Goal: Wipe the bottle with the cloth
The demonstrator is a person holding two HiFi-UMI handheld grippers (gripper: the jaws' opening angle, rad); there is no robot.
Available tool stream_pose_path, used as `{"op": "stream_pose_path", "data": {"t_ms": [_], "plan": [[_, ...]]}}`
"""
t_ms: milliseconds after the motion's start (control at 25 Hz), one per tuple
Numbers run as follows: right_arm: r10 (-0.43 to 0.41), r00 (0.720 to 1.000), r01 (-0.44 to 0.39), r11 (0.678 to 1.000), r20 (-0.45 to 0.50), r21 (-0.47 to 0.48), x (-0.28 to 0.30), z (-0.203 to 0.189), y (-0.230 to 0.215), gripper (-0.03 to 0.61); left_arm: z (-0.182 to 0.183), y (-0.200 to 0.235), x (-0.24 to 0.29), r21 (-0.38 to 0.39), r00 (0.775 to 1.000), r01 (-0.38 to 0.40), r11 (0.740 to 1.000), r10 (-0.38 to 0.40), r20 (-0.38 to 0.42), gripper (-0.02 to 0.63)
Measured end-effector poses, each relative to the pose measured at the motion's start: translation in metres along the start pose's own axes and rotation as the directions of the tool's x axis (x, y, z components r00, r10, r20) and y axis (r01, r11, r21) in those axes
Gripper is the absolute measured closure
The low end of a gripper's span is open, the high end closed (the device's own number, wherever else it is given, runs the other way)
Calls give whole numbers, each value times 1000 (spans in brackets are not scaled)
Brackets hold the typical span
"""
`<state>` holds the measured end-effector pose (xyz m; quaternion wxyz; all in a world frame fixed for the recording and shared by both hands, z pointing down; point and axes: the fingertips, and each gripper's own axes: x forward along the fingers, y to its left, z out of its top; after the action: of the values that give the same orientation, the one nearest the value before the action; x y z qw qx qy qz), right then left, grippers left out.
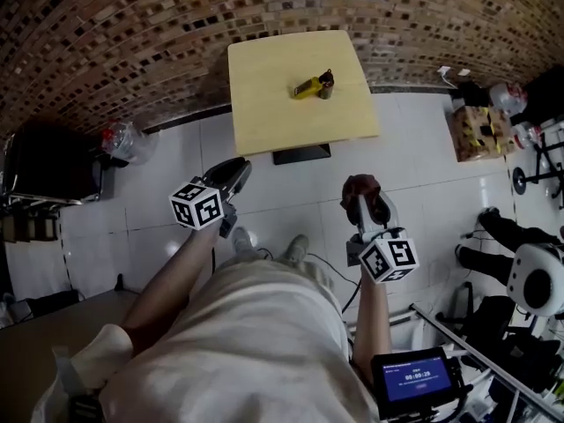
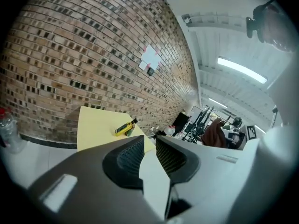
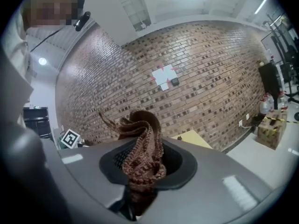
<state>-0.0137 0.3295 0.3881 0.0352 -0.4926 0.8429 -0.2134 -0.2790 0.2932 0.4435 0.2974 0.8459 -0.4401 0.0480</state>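
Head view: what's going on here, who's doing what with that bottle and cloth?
A person stands back from the yellow table with a gripper in each hand. The right gripper is shut on a brown cloth. The left gripper is empty, its jaws slightly apart. The bottle lies on the table, away from both grippers, so wiping has not begun.

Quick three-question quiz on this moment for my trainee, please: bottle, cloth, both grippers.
1. Fill in: the bottle lies on the ___.
2. What is the right gripper shut on? A the cloth; B the bottle; C nothing.
3. True or false: the left gripper holds the bottle.
Key: 1 table; 2 A; 3 false.
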Motion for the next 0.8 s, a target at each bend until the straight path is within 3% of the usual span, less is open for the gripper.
{"op": "stream_pose_path", "data": {"t_ms": [200,480,640,800], "plan": [[-28,1000,28,999,0,38,-5,-11,-2,494,6,1,3,54,1000,24,998,-23,-9,535],[-48,999,48,999,1,19,6,-23,12,494,1,7,-5,108,997,59,992,-53,-55,535],[-70,998,70,997,0,27,17,-33,22,494,-1,24,-17,101,996,58,993,-50,-78,535],[-96,995,96,995,-23,-30,24,-42,34,500,-4,42,-27,88,994,54,995,-45,-103,535]]}}
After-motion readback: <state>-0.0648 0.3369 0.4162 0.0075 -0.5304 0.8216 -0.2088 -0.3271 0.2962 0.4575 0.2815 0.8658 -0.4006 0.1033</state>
